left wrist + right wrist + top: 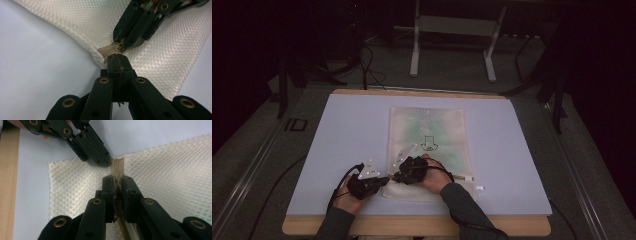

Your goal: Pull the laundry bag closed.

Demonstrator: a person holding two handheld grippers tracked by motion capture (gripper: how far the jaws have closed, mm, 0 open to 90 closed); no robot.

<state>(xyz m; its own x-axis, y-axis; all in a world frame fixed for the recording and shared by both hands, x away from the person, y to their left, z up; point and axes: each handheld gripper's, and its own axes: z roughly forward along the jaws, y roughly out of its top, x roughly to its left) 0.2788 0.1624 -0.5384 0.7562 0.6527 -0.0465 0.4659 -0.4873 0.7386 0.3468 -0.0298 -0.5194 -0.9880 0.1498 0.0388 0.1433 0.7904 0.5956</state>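
mesh bag (427, 145) lies mid surface (337, 150). left tool (117, 60) is pinched tight on the bag's zip end (117, 165); right tool (118, 182) is clamped around the zip right beside it, probably the slider. i'd hold left firm, pull right straight along the zip.

Your mesh bag (427, 145) lies flat on the pale table top (342, 130), long side running away from you, near edge close to the table's front. It's cream, fine honeycomb weave, with a green tint and a small dark printed figure showing at its middle. A beige zipper (117, 166) runs along the near edge; its end sits at the bag's left corner, where the fabric puckers up off the table (100, 53).
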